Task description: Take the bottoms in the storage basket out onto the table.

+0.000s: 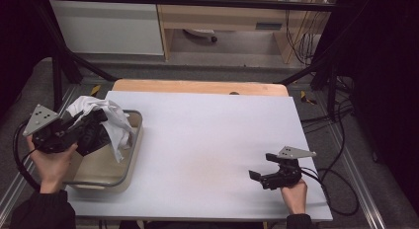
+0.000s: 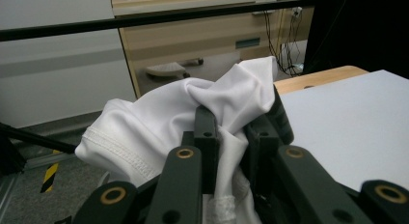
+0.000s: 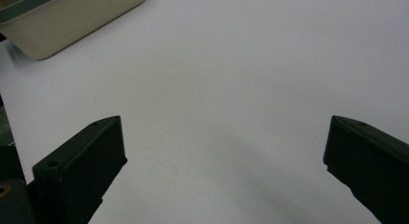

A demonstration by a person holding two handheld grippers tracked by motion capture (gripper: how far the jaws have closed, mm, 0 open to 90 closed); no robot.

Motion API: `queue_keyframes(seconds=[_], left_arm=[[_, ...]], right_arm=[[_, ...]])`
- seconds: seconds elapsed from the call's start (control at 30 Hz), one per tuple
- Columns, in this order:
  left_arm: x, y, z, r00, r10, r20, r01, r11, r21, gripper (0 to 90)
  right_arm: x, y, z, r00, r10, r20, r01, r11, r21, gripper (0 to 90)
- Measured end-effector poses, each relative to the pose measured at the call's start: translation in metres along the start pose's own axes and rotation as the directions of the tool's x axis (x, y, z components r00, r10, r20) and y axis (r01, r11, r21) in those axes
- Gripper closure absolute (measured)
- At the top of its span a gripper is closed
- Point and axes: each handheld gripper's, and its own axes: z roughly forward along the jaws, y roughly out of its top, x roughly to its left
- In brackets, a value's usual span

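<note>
Left gripper (image 1: 91, 128): it is up at the left side of the table, over the tub. Its 2 black jaws are pressed tight on a bunch of white cloth.
Left gripper, close up (image 2: 231, 132): in the left gripper view the cloth is squeezed between the 2 jaws and puffs out above them.
Left hand (image 1: 52, 162): it holds the gripper from below. A dark sleeve (image 1: 42, 211) comes in at the bottom left corner.
White cloth (image 1: 111, 120): it is soft and crumpled. Part of it is lifted up in the jaws, and part hangs down over the back and right side of the tub. A sewn hem shows in the left gripper view (image 2: 159, 122).
Tub (image 1: 106, 177): it is cream, with a rim all around. It sits on the left edge of the table, and the cloth touches its rim.
Right gripper (image 1: 259, 177): it rests low at the right front of the table, well apart from the tub and cloth. Its 2 jaws stand wide apart with nothing between them.
Right gripper, close up (image 3: 224, 166): 1 jaw shows at each side, and plain white table lies between.
Right hand (image 1: 295, 192): it holds the gripper near the front edge.
Table (image 1: 212, 135): it has a white top, with a strip of wood at the far edge.
</note>
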Motion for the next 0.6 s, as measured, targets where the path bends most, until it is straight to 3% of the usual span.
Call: queue_keyframes(seconds=[0.6], left_arm=[[-0.0056, 0.0092, -0.0096, 0.9996, -0.017, 0.024, 0.018, 0.9974, -0.070, 77.7]], right_arm=[[0.0000, 0.0000, 0.0002, 1.0000, 0.000, -0.001, 0.000, 1.000, 0.000, 1.7]])
